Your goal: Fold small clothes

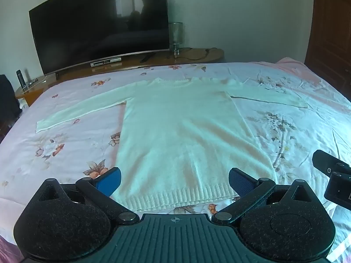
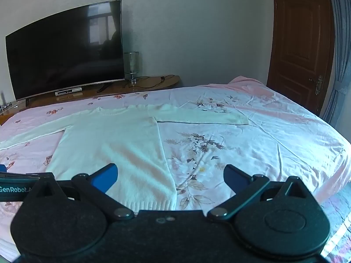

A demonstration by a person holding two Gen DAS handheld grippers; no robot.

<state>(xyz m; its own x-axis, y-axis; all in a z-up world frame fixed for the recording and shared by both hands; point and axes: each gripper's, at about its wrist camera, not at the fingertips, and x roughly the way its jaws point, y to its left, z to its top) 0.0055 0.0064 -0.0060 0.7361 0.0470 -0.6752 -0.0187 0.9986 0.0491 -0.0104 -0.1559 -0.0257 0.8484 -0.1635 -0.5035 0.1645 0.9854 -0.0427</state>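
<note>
White sweater flat on the bed, front up, collar toward the far edge, ribbed hem nearest the cameras. Both sleeves spread straight out to the sides, cuffs well apart from the body. Knit smooth, no fold in it.

Left gripper low over the hem, tilted down, jaws spread wide, nothing between the blue pads. Hem seen in the gap between them, not pinched; whether the fingers touch the cloth cannot be told. Part of the other tool's black body at the right edge of this view.

Right gripper over the sweater's lower right corner, also tilted down, jaws wide apart and empty. Left finger above the knit, right finger above bare floral sheet. Side seam of the sweater running down between the two fingers. A black bar with white lettering at the left edge of this view.

Beyond the bed: dark TV on a wooden stand, small lamp just beside the screen, cables trailing across the stand. Brown door at the right, curtain just beside it.
</note>
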